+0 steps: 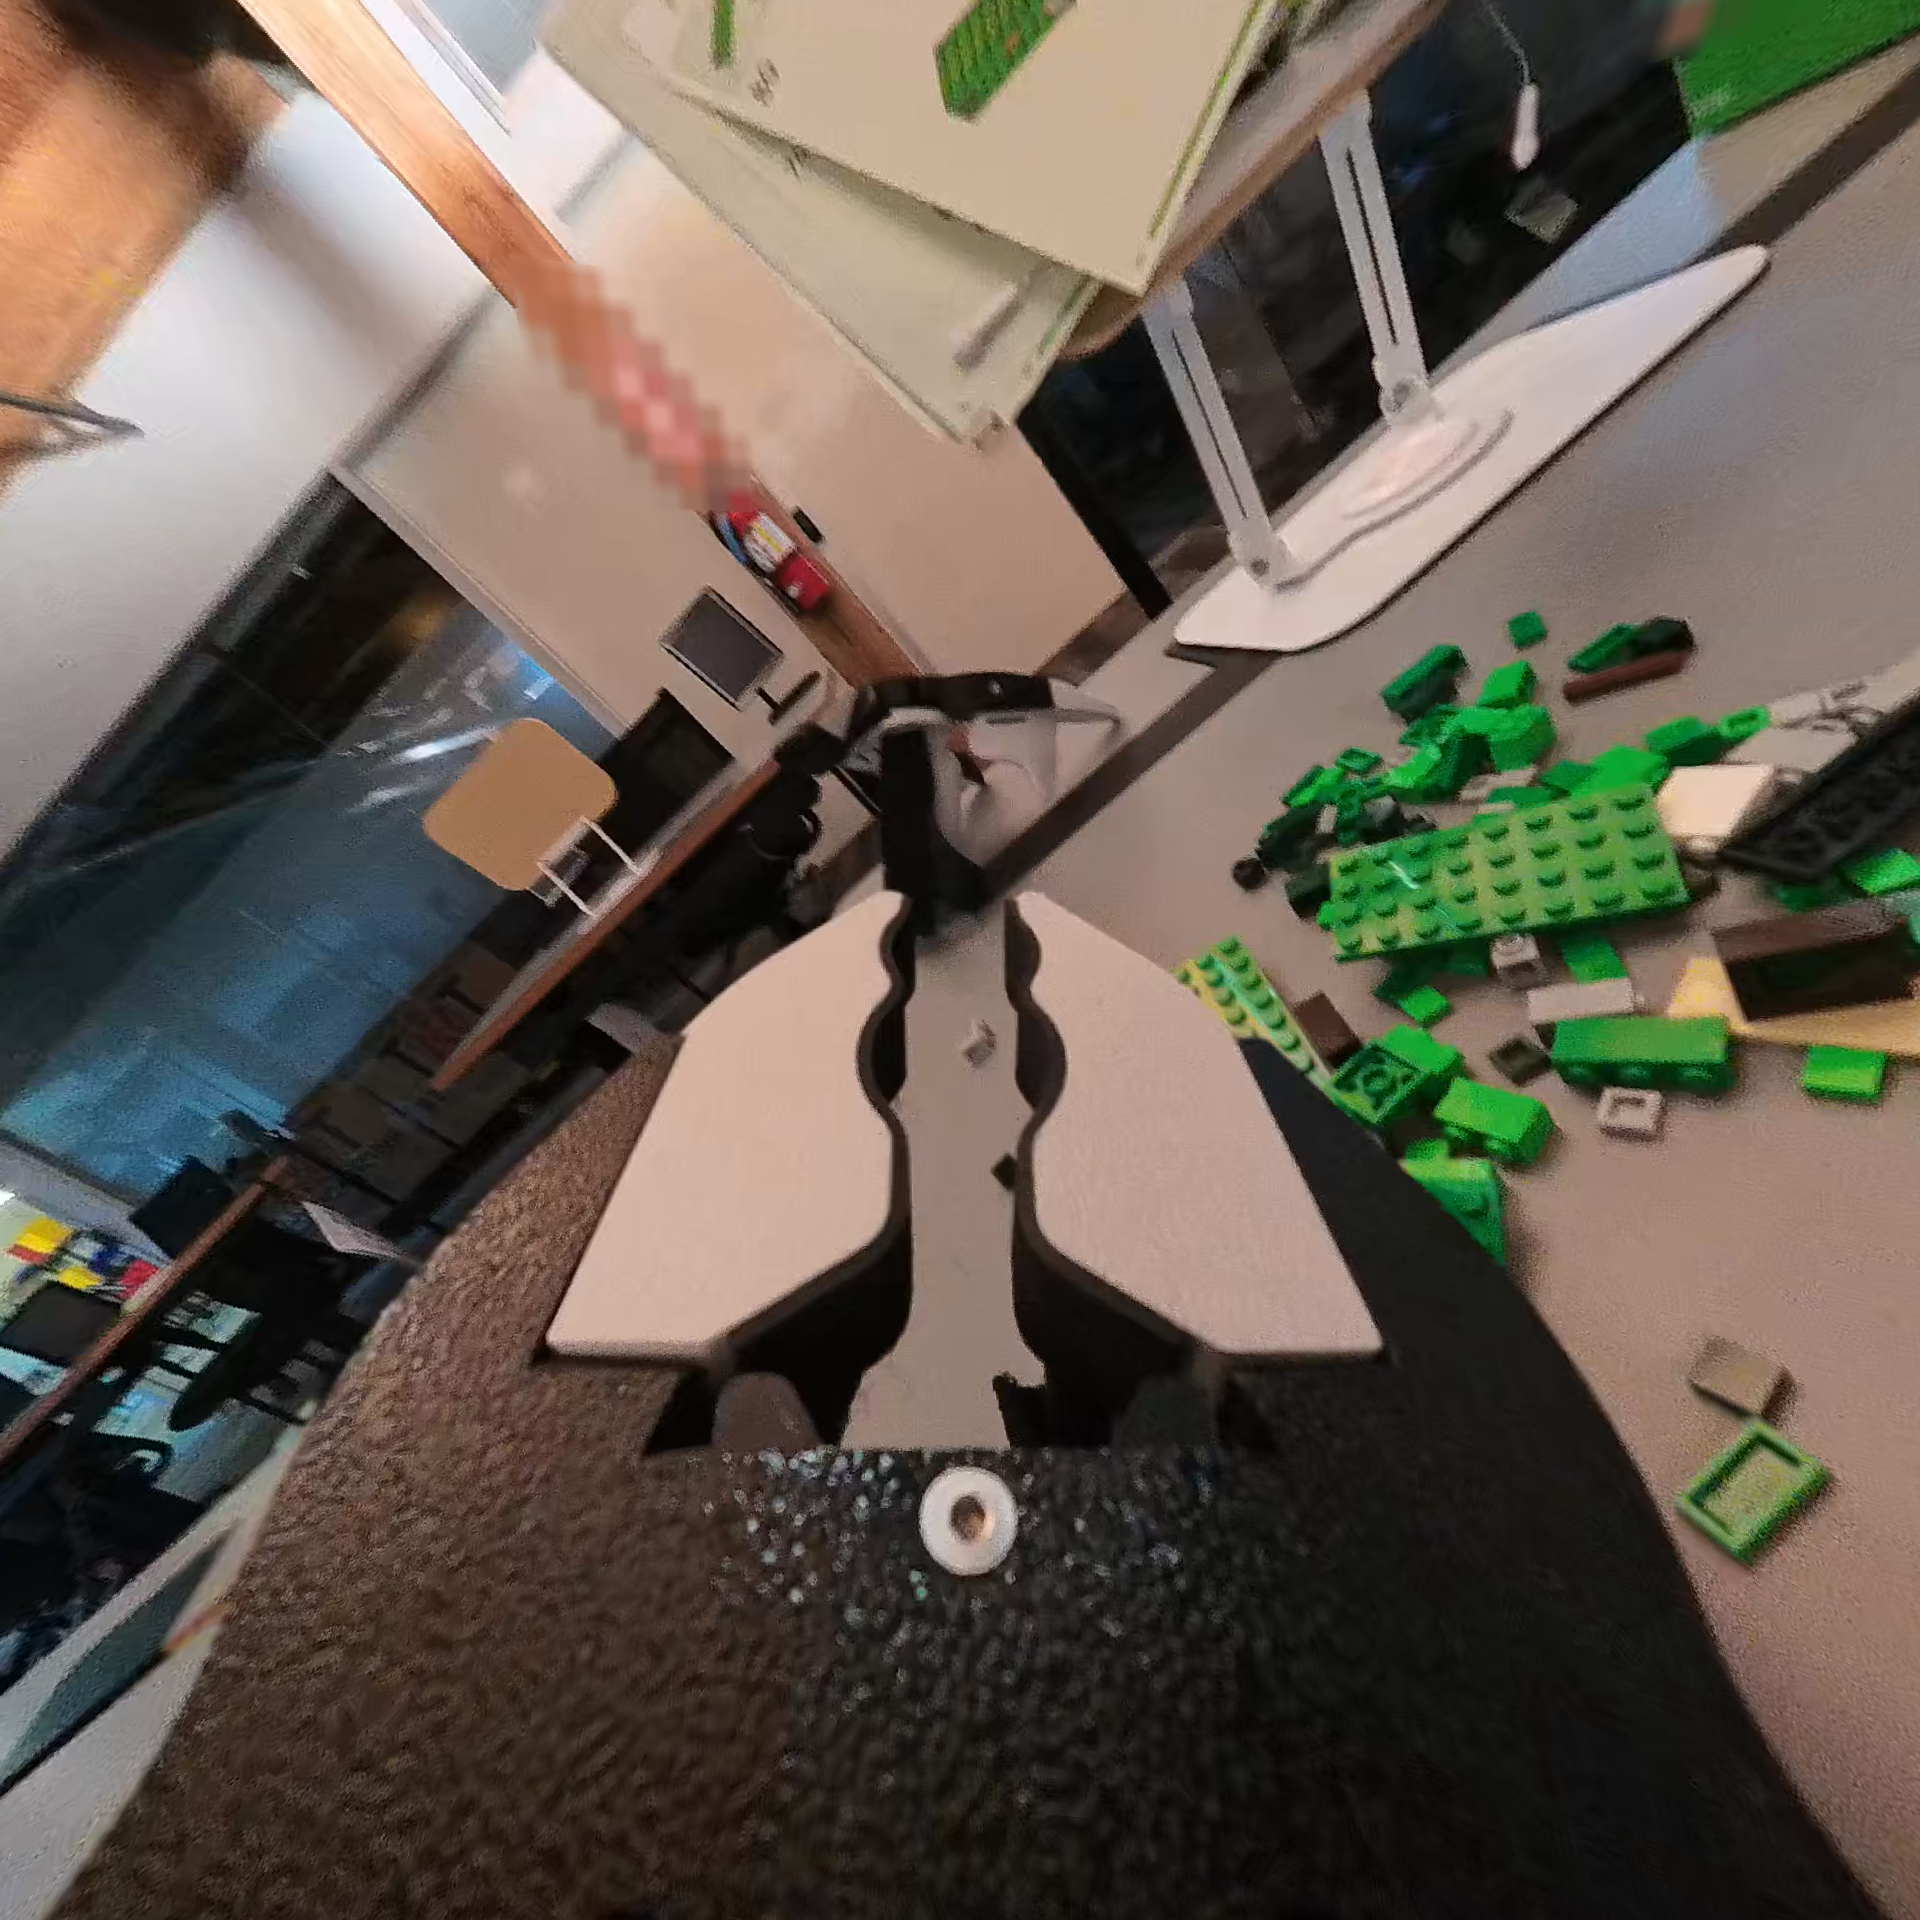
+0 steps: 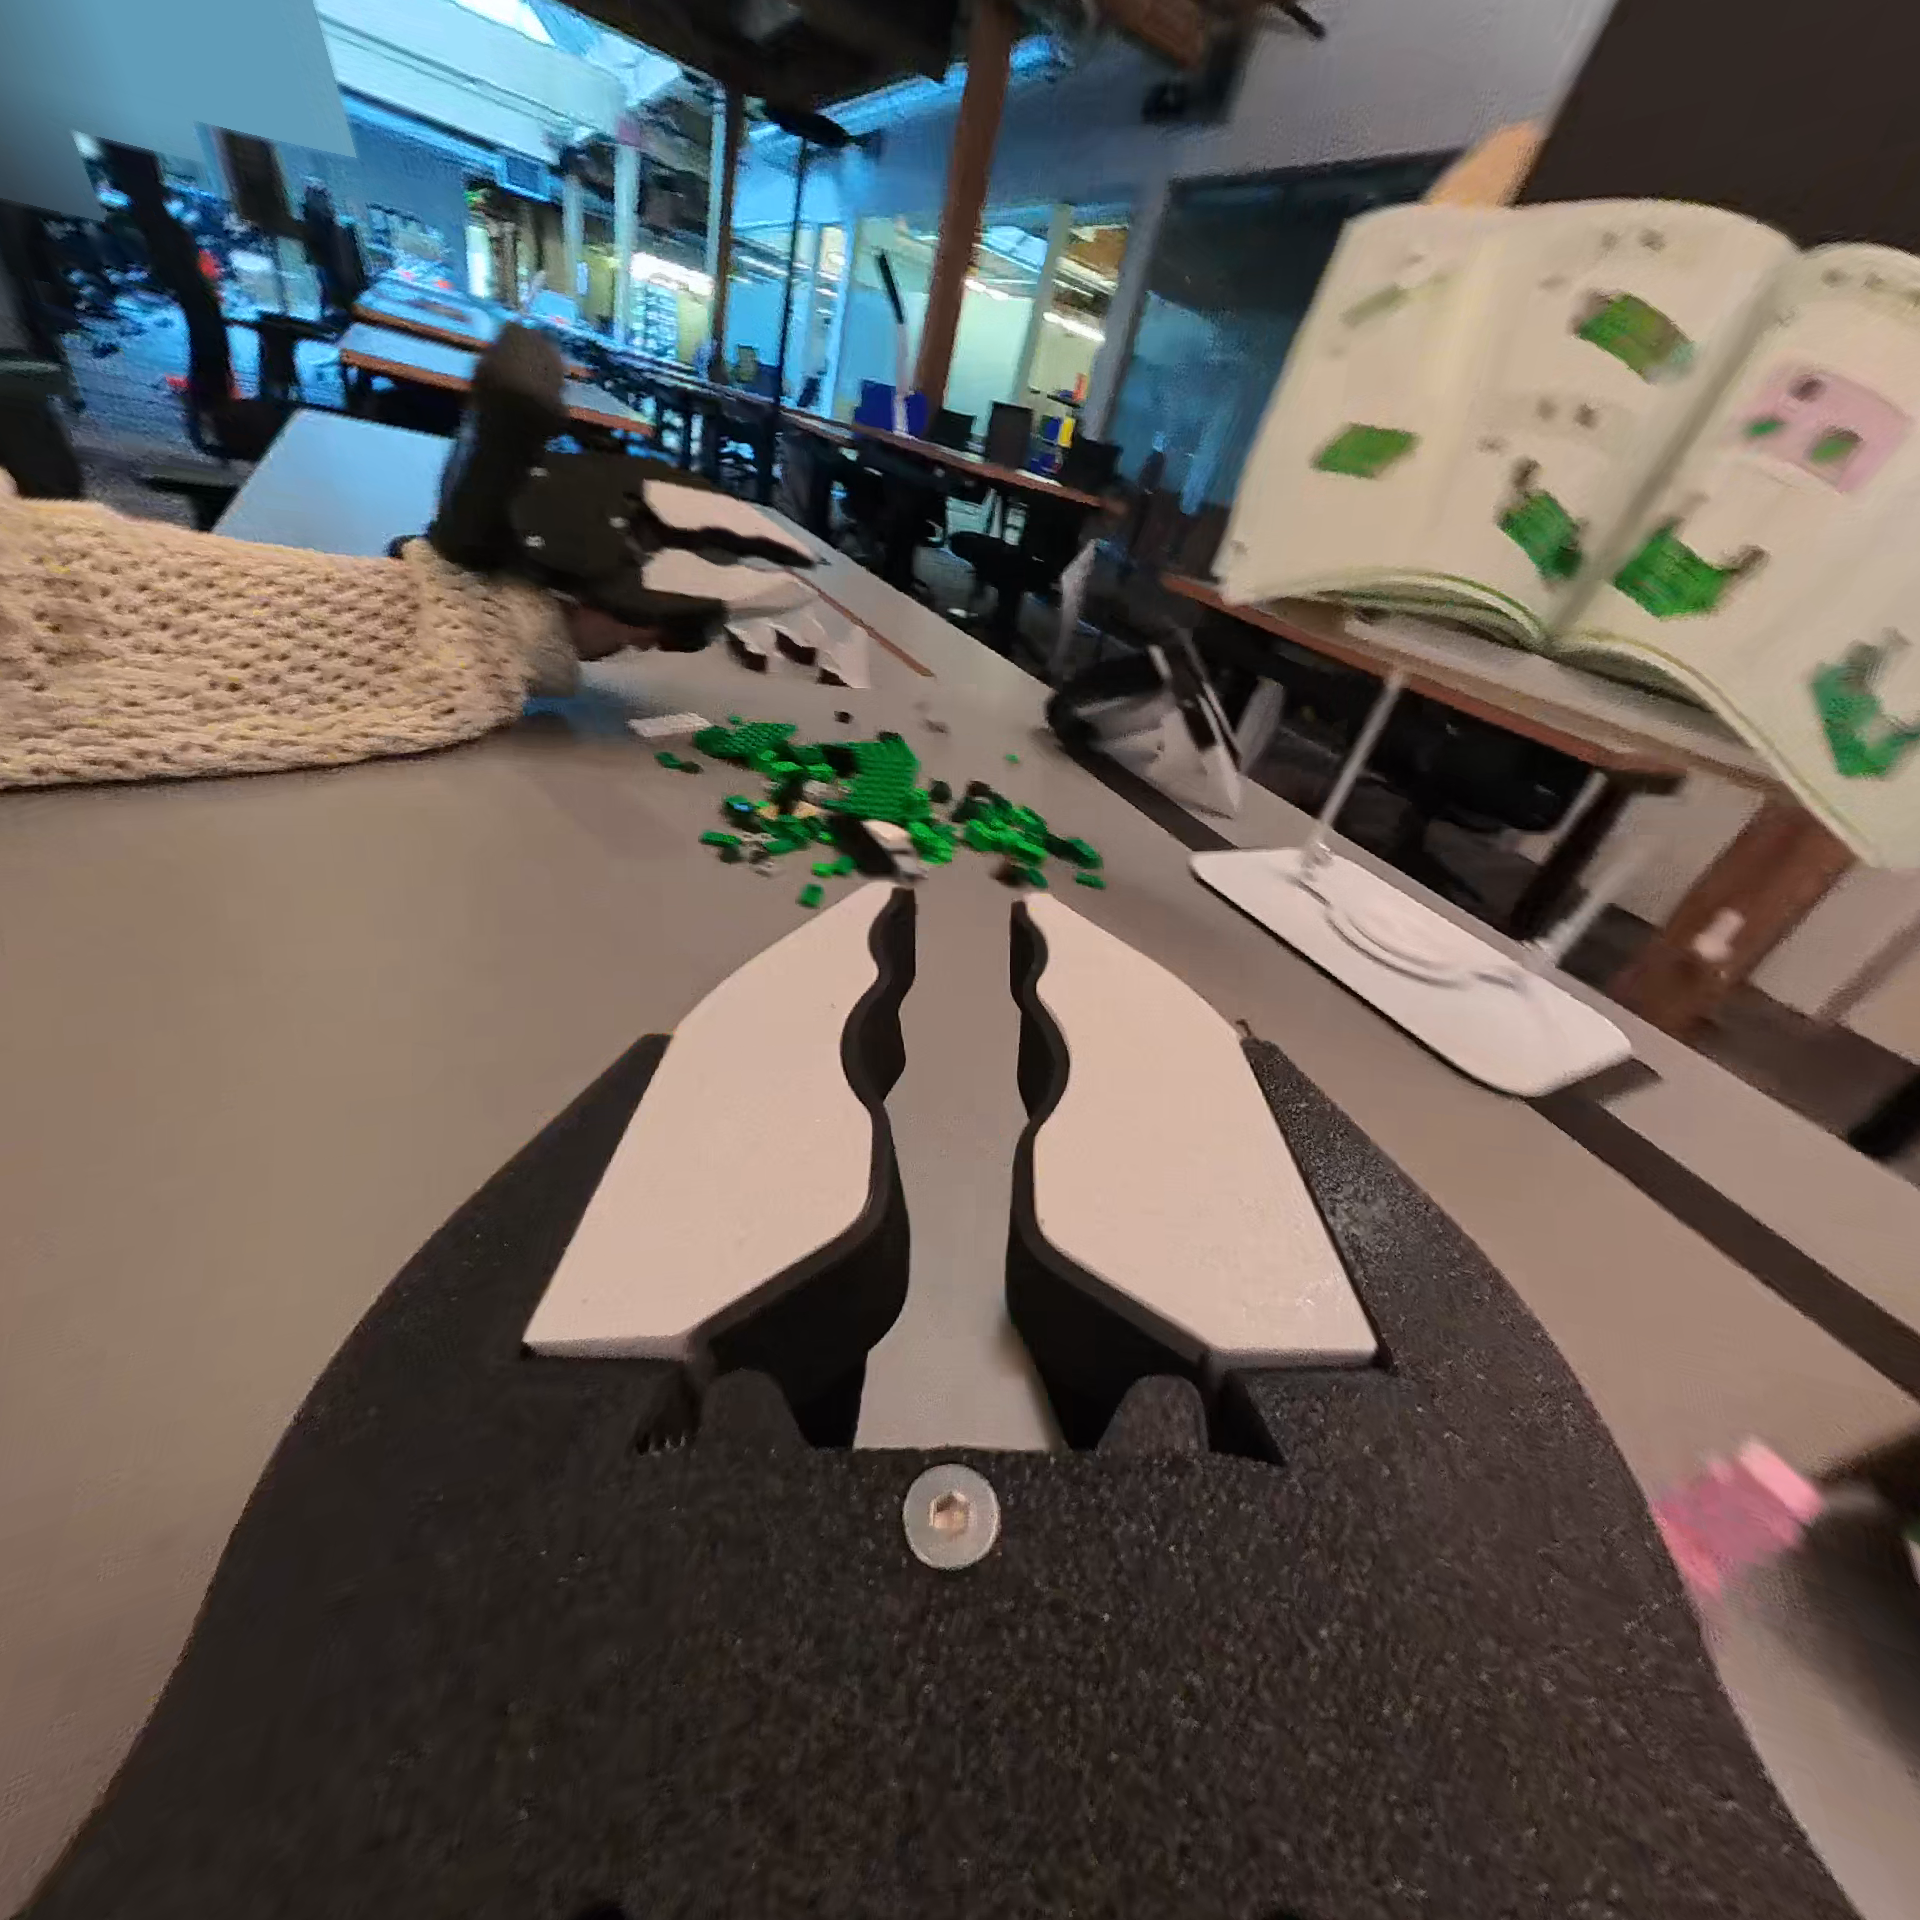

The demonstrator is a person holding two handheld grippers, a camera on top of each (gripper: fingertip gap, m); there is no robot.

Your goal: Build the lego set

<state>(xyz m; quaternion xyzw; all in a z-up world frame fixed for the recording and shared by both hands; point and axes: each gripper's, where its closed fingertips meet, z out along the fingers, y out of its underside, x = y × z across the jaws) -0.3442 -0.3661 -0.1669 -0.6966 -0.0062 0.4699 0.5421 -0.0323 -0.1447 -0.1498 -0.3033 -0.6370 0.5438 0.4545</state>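
Observation:
A pile of mostly green Lego pieces (image 1: 1538, 831) lies on the grey table, with a large green studded plate (image 1: 1507, 873) in it. In the left wrist view the pile is to the right of my left gripper (image 1: 961, 904), which is open and empty, tilted, above the table. In the right wrist view the same pile (image 2: 873, 800) lies far ahead of my right gripper (image 2: 961, 904), which is open and empty, low over the table. The left gripper (image 2: 748, 582) also shows there, held by a hand in a cream knit sleeve (image 2: 239, 665), beyond the pile.
An open instruction booklet (image 2: 1621, 499) rests on a white stand (image 2: 1423, 966) at the right; it also shows in the left wrist view (image 1: 935, 197). A pink piece (image 2: 1735, 1527) lies at the right edge. Loose small pieces (image 1: 1756, 1486) lie near the left gripper. Other desks and chairs stand behind. Spacing between my two grippers at the tips: around 40 cm. It is some 11 cm from my left tips to the large green studded plate (image 1: 1507, 873). It is also in sight in the right wrist view (image 2: 880, 783).

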